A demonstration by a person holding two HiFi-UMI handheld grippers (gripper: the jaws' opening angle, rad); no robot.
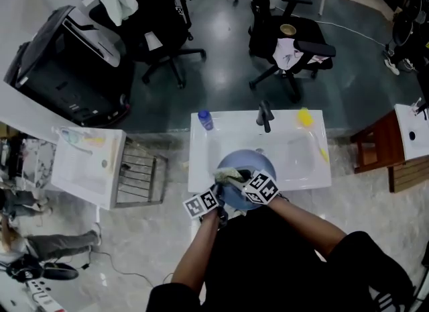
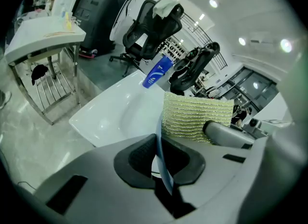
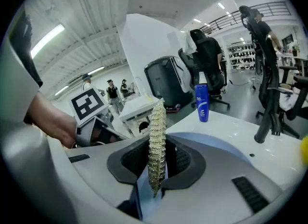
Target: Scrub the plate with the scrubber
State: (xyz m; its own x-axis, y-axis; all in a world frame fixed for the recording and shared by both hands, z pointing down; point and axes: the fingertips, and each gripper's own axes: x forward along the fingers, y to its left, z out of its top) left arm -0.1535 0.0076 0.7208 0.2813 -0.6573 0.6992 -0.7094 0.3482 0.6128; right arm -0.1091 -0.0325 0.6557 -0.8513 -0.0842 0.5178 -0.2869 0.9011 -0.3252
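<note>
- Grip, left: the left gripper (image 2: 162,158) has its jaws closed on the thin rim of the blue plate (image 1: 259,164). The rim runs edge-on between the two dark pads.
- Grip, right: the right gripper (image 3: 156,158) has its jaws clamped on the scrubber (image 3: 157,136). This is a yellow-green ribbed pad, seen edge-on and standing upright between the pads.
- Location of plate: it is held over the front part of the white sink (image 1: 298,151), just inside the sink's front rim.
- Location of scrubber: it sits at the plate's face on the sink's front left side. In the left gripper view its flat ribbed side shows just beyond the plate rim. It appears to touch the plate, but the contact itself is not clearly visible.
- Grippers: both are at the sink's front edge, close together, with their marker cubes nearly side by side.
- Blue bottle (image 1: 205,120): upright at the sink's back left corner.
- Black faucet (image 1: 265,115): at the middle of the sink's back rim.
- Yellow object (image 1: 305,117): at the sink's back right corner; what it is cannot be told.
- Wire rack (image 1: 139,174): just left of the sink.
- Office chairs (image 1: 161,15): on the dark floor beyond the sink's back rim.
</note>
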